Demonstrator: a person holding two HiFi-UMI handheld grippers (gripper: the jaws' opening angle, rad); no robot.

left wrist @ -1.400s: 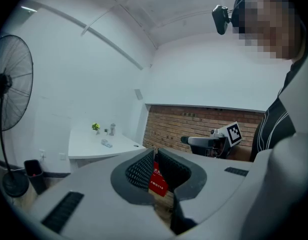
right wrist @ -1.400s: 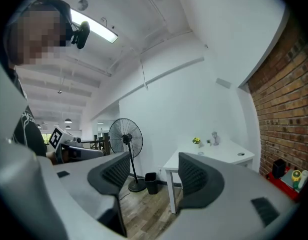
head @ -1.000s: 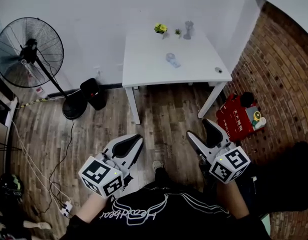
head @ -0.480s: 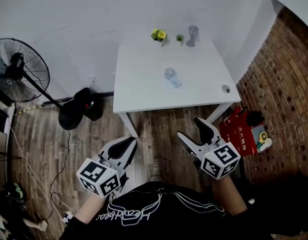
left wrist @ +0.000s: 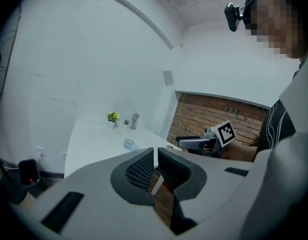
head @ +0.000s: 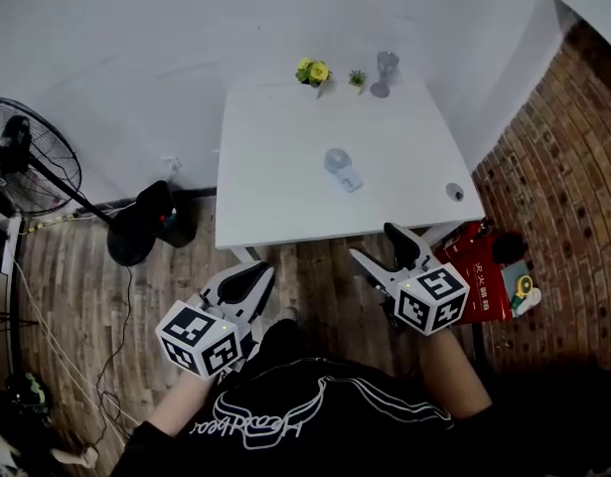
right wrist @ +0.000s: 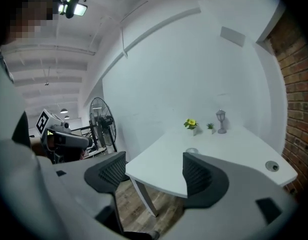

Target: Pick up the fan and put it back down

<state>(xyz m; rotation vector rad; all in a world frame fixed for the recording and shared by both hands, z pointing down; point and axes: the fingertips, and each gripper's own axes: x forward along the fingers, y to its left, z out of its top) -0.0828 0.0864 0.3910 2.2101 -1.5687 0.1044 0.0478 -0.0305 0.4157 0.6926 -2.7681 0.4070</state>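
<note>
A small pale fan (head: pixel 340 167) lies in the middle of the white table (head: pixel 275 197); it also shows as a small pale shape (left wrist: pixel 128 144) in the left gripper view and just above the right jaw (right wrist: pixel 192 150) in the right gripper view. A black standing fan (head: pixel 22 162) is on the floor at the far left, by the wall (right wrist: pixel 102 116). My left gripper (head: pixel 260 269) (left wrist: pixel 155 154) hangs below the table's front edge, shut on nothing. My right gripper (head: pixel 375 243) (right wrist: pixel 154 171) is at the table's front right edge; its jaws are opening, with nothing between them.
At the table's back edge stand a yellow flower pot (head: pixel 313 72), a tiny plant (head: pixel 357 78) and a grey lantern figure (head: pixel 386 73). A red box (head: pixel 489 276) lies on the floor by the brick wall. Cables (head: pixel 47 336) trail over the wood floor at left.
Both grippers have come forward to the table's front edge, and the table now fills more of the view. The right jaws have spread wider. The standing fan has slid toward the left edge.
</note>
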